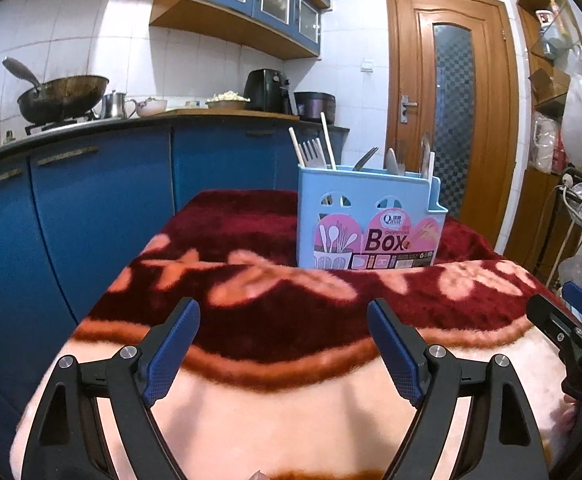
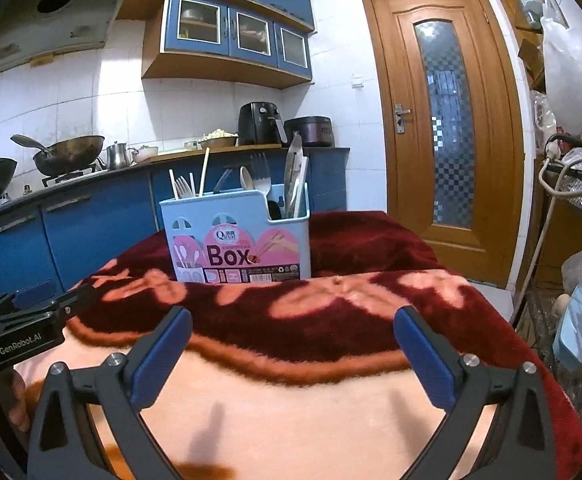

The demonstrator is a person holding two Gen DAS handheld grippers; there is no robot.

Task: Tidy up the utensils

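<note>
A light blue utensil box (image 1: 371,220) (image 2: 237,236) with a pink "Box" label stands upright on a red and pink blanket (image 1: 283,320) (image 2: 311,312). Chopsticks (image 1: 328,146) (image 2: 204,172), forks (image 1: 311,152) (image 2: 260,168), spoons (image 2: 246,178) and tongs (image 2: 293,176) stick out of its top. My left gripper (image 1: 283,312) is open over the blanket's near part, well short of the box, nothing between its fingers. My right gripper (image 2: 293,320) is open too, empty, beside the left one. Each gripper shows at the edge of the other's view.
A blue kitchen counter (image 1: 91,184) runs behind and left, with woks (image 1: 61,94), a kettle, bowls and an air fryer (image 1: 269,90). A wooden door (image 1: 451,92) stands at the right, and a wire rack (image 2: 579,192) with bags and cables crowds the far right.
</note>
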